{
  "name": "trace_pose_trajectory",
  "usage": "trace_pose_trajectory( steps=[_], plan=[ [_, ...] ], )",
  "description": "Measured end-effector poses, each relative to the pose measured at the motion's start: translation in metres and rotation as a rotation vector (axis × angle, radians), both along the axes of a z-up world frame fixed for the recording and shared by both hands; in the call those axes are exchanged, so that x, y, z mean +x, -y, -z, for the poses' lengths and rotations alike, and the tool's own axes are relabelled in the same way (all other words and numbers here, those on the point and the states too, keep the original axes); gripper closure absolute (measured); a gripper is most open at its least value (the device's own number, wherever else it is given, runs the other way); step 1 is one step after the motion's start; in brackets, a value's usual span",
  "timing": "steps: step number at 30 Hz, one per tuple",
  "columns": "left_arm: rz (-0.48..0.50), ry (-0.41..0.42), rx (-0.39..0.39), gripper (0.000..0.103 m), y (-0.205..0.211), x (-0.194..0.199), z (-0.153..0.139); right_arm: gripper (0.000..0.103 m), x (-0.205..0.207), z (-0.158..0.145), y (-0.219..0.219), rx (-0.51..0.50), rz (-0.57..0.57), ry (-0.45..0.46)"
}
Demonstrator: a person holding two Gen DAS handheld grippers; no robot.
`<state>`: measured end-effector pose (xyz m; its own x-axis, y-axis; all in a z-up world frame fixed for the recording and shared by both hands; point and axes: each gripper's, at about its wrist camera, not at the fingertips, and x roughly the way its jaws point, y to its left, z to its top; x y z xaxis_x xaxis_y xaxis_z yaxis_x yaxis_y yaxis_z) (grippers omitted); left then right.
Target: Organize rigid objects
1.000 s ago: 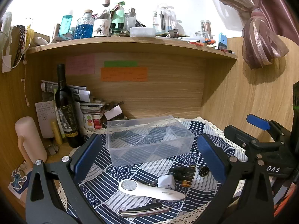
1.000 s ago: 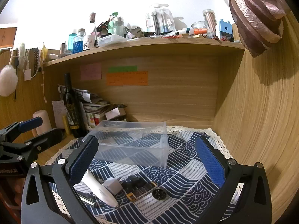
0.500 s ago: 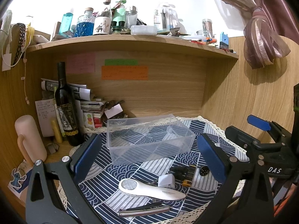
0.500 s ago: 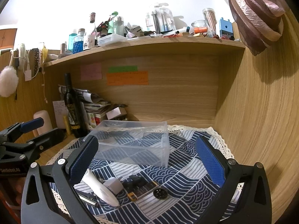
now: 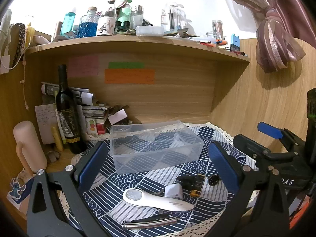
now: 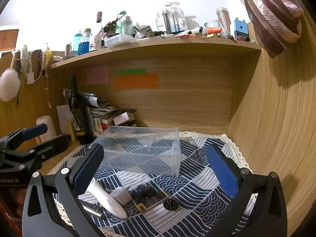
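Observation:
A clear plastic box [image 5: 156, 144] [image 6: 142, 154] stands on the blue patterned cloth [image 5: 138, 179]. In front of it lie a white magnifier [image 5: 156, 199] [image 6: 107, 199], a white plug adapter [image 5: 173, 191] [image 6: 120, 195], a black and yellow tool [image 5: 194, 183] [image 6: 150, 197], a round black disc [image 5: 213, 180] [image 6: 170, 204] and a folded metal razor [image 5: 150, 222]. My left gripper [image 5: 158, 164] is open and empty above the cloth. My right gripper [image 6: 156, 167] is open and empty too, to the right of the left one.
A dark wine bottle [image 5: 67, 114], stacked papers and small boxes [image 5: 94, 114] and a pink cylinder [image 5: 27, 146] crowd the back left. A shelf [image 5: 138, 39] with bottles hangs above. A wooden side wall [image 6: 276, 128] closes the right.
Both grippers have drifted slightly; the scene sits a little lower in view. Nothing was taken hold of or moved.

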<state>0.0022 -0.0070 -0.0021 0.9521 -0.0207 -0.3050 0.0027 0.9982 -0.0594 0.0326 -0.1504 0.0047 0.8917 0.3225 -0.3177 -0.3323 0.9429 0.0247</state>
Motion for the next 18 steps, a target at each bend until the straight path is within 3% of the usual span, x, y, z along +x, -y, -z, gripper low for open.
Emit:
trace_pose_trajectory(
  steps=[10, 15, 18],
  plan=[
    [-0.007, -0.057, -0.011, 0.0, -0.01, 0.007, 0.007, 0.0, 0.009, 0.007, 0.002, -0.013, 0.027, -0.026],
    [-0.07, -0.121, -0.021, 0.0, -0.03, 0.009, 0.02, 0.0, 0.017, 0.019, 0.013, -0.017, 0.044, -0.081],
    [-0.103, -0.173, -0.022, 0.009, -0.039, 0.005, 0.037, 0.0, 0.022, 0.03, 0.021, -0.027, 0.052, -0.121]
  ],
)
